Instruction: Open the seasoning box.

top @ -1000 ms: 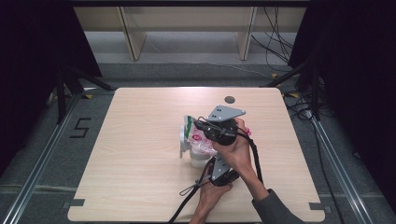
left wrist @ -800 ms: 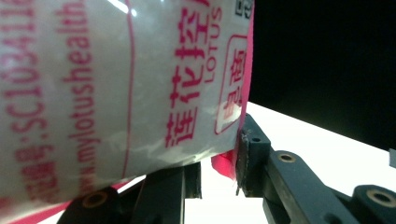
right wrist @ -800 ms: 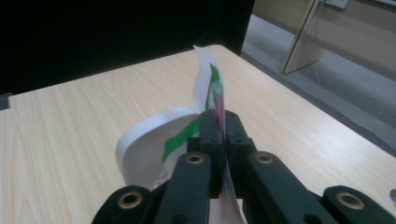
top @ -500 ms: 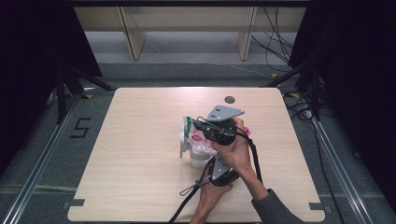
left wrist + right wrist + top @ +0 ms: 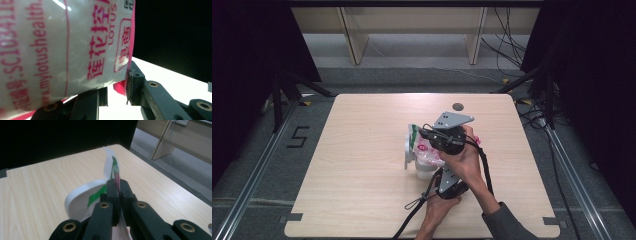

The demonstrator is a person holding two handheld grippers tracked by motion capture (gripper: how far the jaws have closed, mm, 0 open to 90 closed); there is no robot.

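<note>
Right gripper view: right gripper (image 5: 117, 185) is clamped on the thin top edge of the plastic bag (image 5: 113, 171), which rises just ahead of it. The left gripper (image 5: 116, 96) grips the bag's lower body over the tabletop (image 5: 362, 150). Nothing has shifted over the last second; judged, both hands are paused mid-handling, possibly before pulling the bag open.

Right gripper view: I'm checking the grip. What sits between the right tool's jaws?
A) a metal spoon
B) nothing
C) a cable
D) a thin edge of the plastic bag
D: the right tool is shut on the bag's thin pink-and-green edge, pinched between the black jaws.
</note>
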